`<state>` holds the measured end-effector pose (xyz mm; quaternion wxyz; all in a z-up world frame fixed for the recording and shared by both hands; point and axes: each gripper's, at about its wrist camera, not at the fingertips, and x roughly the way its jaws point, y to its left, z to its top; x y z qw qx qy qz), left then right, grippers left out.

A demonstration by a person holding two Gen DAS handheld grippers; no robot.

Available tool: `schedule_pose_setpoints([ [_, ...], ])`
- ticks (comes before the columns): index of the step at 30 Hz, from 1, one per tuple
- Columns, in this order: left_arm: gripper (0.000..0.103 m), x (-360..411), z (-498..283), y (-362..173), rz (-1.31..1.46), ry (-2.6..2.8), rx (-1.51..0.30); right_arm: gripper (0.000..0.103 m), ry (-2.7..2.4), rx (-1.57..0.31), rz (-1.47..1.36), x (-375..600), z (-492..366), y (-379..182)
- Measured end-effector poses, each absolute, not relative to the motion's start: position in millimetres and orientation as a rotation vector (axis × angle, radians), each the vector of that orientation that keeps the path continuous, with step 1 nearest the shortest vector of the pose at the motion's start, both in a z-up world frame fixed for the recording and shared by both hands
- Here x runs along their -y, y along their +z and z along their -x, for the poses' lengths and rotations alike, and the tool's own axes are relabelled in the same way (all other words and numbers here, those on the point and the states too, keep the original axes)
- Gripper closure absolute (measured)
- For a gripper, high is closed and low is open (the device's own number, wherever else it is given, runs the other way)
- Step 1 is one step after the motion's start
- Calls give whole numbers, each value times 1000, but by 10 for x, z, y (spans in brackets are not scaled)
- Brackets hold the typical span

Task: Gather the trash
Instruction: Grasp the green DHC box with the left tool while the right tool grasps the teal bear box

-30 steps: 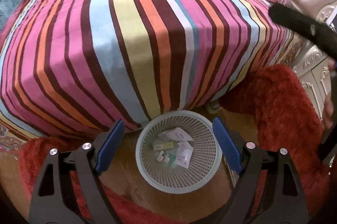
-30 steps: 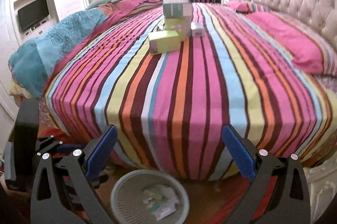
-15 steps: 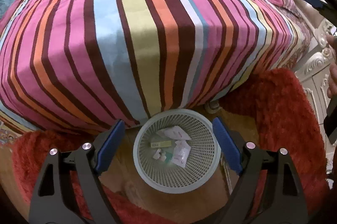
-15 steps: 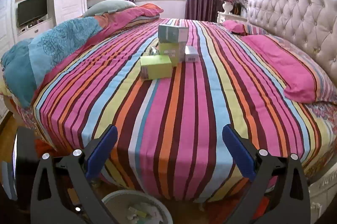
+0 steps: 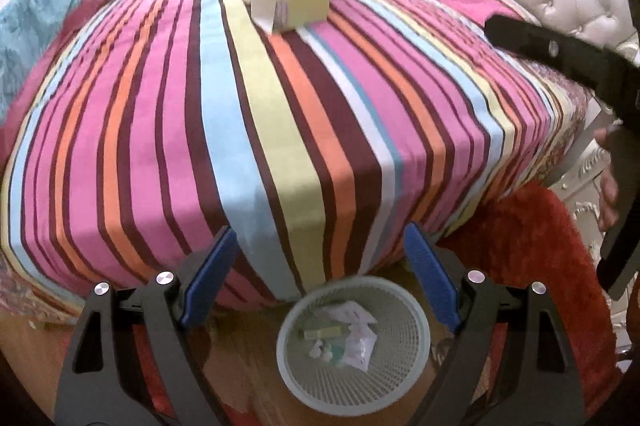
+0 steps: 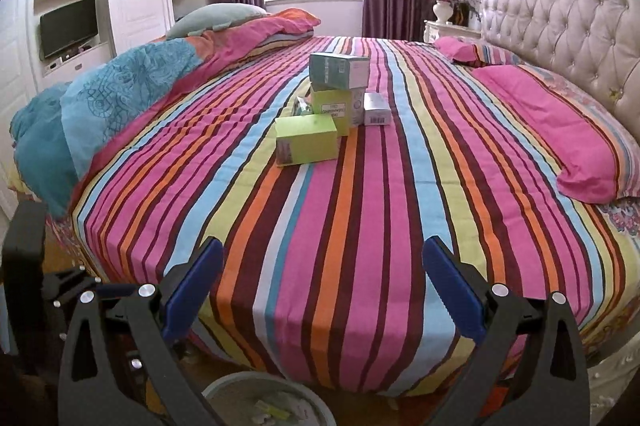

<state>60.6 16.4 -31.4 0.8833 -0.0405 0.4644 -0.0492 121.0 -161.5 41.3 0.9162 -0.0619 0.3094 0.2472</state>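
**Some trash binned, boxes still on the bed**

The pale mesh wastebasket [image 5: 354, 344] on the floor holds crumpled papers. Green and teal cardboard boxes [image 6: 326, 109] remain mid-bed on the striped bedspread [image 6: 360, 209]. Left tool [image 5: 320, 280] and right tool [image 6: 322, 290] are both spread, empty.

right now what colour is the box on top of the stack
Teal green box, clearest in the right wrist view.

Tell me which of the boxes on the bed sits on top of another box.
The teal box. It rests on a lime-green box, while the other boxes, a green one and a small white one, lie on the striped bedspread.
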Motion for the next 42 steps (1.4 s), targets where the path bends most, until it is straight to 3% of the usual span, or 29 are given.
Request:
schedule_pose_setpoints([
  [17, 20, -522, -1554, 109, 42, -119, -854, 8, 628, -620, 120, 1528, -2065, 717],
  [30, 20, -568, -2262, 84, -52, -183, -857, 8, 725, -600, 237, 1235, -2760, 812],
  [42, 20, -690, -2984, 21, -105, -291, -871, 8, 765, -691, 251, 1026, -3443, 748],
])
